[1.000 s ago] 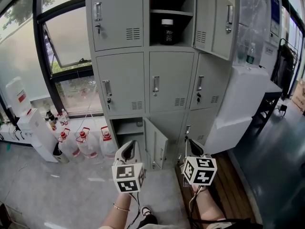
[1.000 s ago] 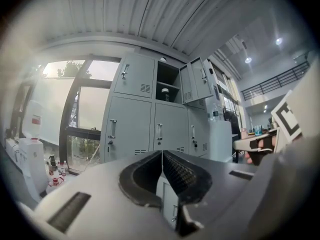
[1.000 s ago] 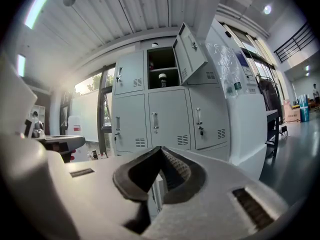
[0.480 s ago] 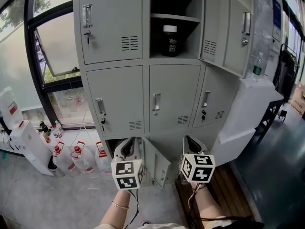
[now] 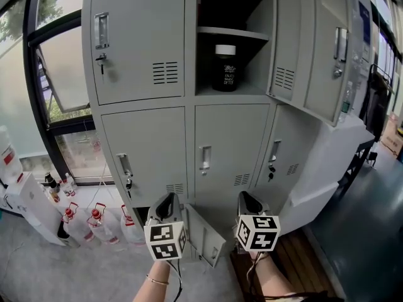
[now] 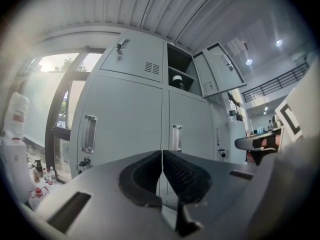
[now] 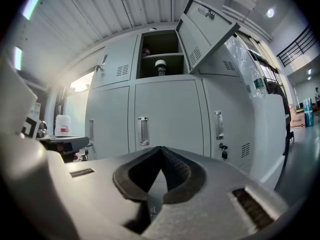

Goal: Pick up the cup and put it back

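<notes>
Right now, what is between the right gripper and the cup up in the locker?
In the head view, only a closed locker door with its handle lies between the right gripper and the cup.

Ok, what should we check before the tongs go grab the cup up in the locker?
1. Locker door open: ok, swung out to the right.
2. Cup upright in the open compartment, under the shelf: ok.
3. Left tongs empty: ok, shut on nothing.
4. Right tongs open for the cup: not ok, shut.
5. Tongs up at the cup: not ok, both low, in front of the lower lockers.
6. Cup full or empty: cannot tell, lid on.
</notes>
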Tool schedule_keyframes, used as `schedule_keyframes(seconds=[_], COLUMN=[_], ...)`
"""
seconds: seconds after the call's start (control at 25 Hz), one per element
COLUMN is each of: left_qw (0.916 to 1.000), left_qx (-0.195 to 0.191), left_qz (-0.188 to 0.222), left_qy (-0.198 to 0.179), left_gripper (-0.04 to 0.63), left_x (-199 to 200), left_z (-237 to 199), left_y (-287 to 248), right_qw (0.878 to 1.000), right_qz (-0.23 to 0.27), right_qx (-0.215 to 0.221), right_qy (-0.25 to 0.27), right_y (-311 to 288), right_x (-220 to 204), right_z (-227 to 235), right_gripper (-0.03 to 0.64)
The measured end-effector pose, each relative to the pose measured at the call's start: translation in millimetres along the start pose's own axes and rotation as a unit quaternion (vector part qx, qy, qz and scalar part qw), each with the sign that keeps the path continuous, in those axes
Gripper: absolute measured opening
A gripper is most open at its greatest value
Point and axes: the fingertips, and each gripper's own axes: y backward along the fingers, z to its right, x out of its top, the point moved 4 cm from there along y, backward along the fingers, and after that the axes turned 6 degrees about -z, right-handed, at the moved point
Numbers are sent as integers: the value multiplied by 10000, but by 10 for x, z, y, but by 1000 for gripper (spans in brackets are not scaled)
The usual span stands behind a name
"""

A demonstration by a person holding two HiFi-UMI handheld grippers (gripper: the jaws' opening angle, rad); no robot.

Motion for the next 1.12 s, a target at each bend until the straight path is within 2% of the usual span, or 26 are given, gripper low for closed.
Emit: schedule_keyframes(seconds=[0.2,0.36,0.56,0.6,0.64,0.68,0.76,0.96,1.12], left_qw=[9999,9996,9988,9988,9986,9985,9983,9981,9980], left_qx=[137,256,483,499,525,551,580,601,608], left_qz=[-53,72,10,3,2,0,-21,-83,-132], left_qy=[84,129,33,23,13,14,50,68,86], left_gripper=[11,11,11,11,11,11,11,12,11], left_x=[28,223,190,176,166,158,136,73,27], left_z=[-1,20,18,24,23,18,9,33,42], left_y=[-125,-177,-185,-188,-190,-193,-199,-228,-241], right_qw=[9998,9995,9983,9979,9974,9971,9971,9975,9977], right_qz=[-95,75,268,258,231,205,188,236,205], right_qx=[135,306,508,593,678,731,733,671,640], right_qy=[-82,76,126,99,66,35,28,-13,14], right_y=[-178,-286,-312,-326,-341,-352,-348,-345,-351], right_x=[-29,219,333,331,325,316,298,291,273], right_z=[110,109,110,110,106,102,102,129,143], right_gripper=[-8,-8,-5,36,178,202,208,382,407])
